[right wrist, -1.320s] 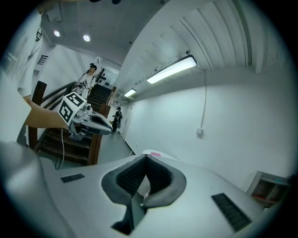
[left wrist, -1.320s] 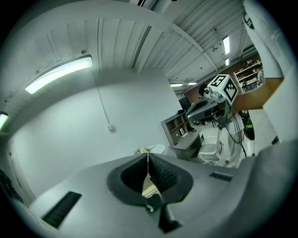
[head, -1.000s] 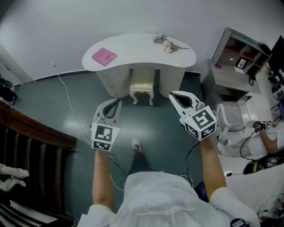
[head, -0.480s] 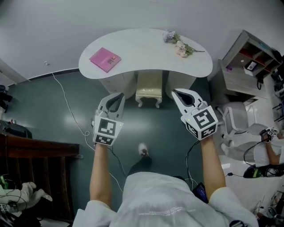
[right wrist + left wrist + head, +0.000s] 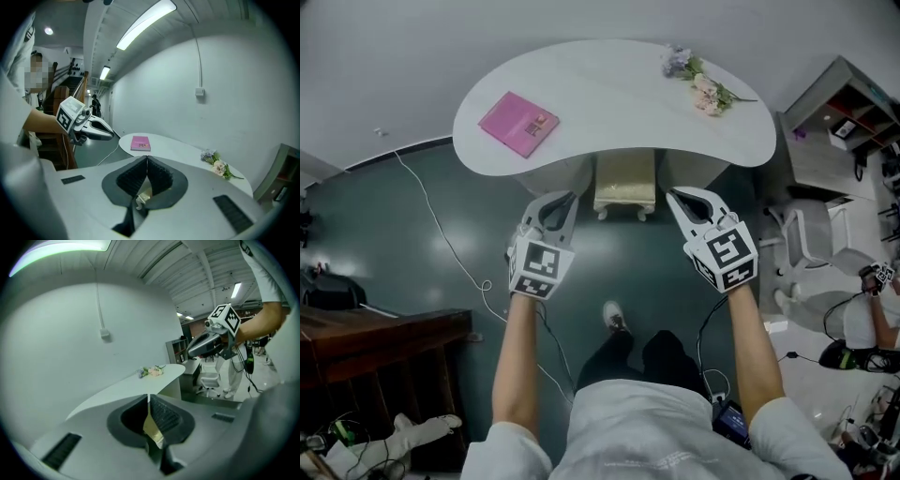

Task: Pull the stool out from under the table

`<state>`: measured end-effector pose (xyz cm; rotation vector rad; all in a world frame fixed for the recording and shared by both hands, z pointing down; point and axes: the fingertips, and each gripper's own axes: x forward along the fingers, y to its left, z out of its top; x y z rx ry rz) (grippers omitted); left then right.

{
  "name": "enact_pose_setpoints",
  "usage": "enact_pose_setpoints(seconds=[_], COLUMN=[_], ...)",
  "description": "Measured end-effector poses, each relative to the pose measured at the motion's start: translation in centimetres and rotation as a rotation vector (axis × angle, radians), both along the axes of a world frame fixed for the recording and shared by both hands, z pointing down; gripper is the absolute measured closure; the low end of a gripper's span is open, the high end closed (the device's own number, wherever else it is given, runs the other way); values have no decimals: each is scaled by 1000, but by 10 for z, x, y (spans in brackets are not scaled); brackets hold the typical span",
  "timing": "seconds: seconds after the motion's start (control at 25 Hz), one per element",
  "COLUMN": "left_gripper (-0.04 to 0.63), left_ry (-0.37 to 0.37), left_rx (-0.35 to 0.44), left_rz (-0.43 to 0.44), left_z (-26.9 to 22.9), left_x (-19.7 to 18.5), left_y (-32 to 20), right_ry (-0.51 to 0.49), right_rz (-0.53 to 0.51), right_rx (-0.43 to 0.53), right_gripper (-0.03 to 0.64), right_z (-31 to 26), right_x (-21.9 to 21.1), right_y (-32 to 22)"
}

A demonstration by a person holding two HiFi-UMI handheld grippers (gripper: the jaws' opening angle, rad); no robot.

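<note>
- The stool (image 5: 625, 182) stands pushed in under the white tabletop (image 5: 609, 98). Only the front of its cream seat and its two front legs show in the head view.
- The left gripper (image 5: 569, 196) is held in the air just beside the left side of the stool. Its jaws are pressed together and nothing is between them.
- The right gripper (image 5: 673, 195) is held just beside the right side of the stool. Its jaws are pressed together as well and they pinch nothing.
- From the pictures I cannot tell if either gripper touches the stool.
- A pink book (image 5: 520, 124) lies on the left part of the tabletop, and a small bunch of flowers (image 5: 703, 86) lies on the right part, well apart from the book.
- One shoe (image 5: 616, 317) of the person is on the dark floor (image 5: 422, 216), between the two arms.
</note>
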<state>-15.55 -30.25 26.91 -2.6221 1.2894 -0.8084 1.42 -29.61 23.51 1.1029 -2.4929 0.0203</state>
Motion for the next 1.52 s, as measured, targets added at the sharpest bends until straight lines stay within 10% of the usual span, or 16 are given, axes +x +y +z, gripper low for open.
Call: enact_pose_setpoints(seconds=[1.16,1.52], left_gripper=[340,310], left_ry=[-68,-121], left_rx=[-440,-534], left_rz=[-2,61], left_z=[533,622], left_x=[23,19], left_y=[-147,-173], right_ry=[123,75], right_rz=[17,59], right_rx=[-366,-457], right_gripper=[341,311], right_z=[525,627], right_x=[61,63], right_y=[-151,-179])
